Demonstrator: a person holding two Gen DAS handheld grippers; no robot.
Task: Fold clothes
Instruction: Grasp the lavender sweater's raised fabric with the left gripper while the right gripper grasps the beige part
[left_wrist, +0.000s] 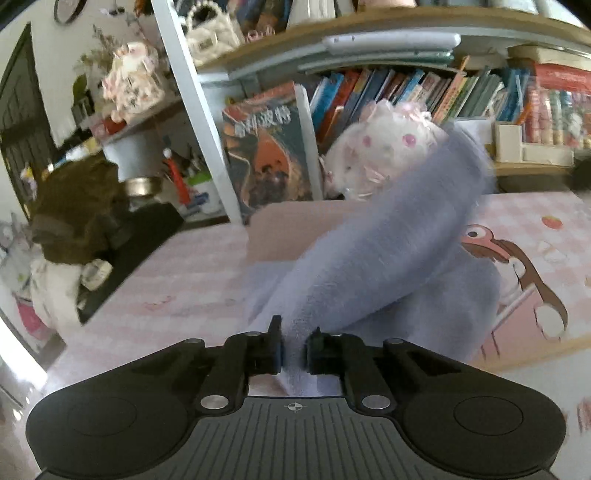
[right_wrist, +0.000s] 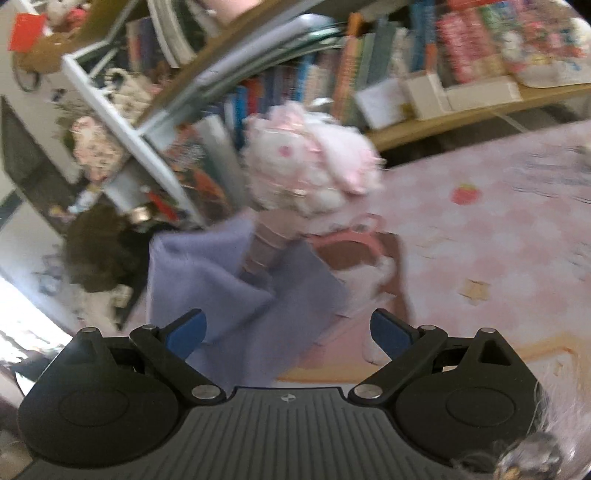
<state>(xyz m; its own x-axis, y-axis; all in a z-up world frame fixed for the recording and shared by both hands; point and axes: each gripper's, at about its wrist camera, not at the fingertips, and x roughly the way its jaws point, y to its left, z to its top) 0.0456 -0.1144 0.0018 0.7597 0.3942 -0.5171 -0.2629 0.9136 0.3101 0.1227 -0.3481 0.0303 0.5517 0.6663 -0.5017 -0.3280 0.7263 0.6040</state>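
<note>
Clamped on the lavender garment (left_wrist: 388, 266), the left gripper (left_wrist: 293, 349) starts a fold (right gripper (right_wrist: 288, 332) gapes empty beside it), needing a carry-over next.

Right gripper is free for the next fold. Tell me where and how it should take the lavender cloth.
Grip the lavender cloth at its raised upper-left corner, coming in from the near side. That corner stands clear of the pink mat, so the open right gripper could close on it. The left gripper already pinches another edge.
</note>
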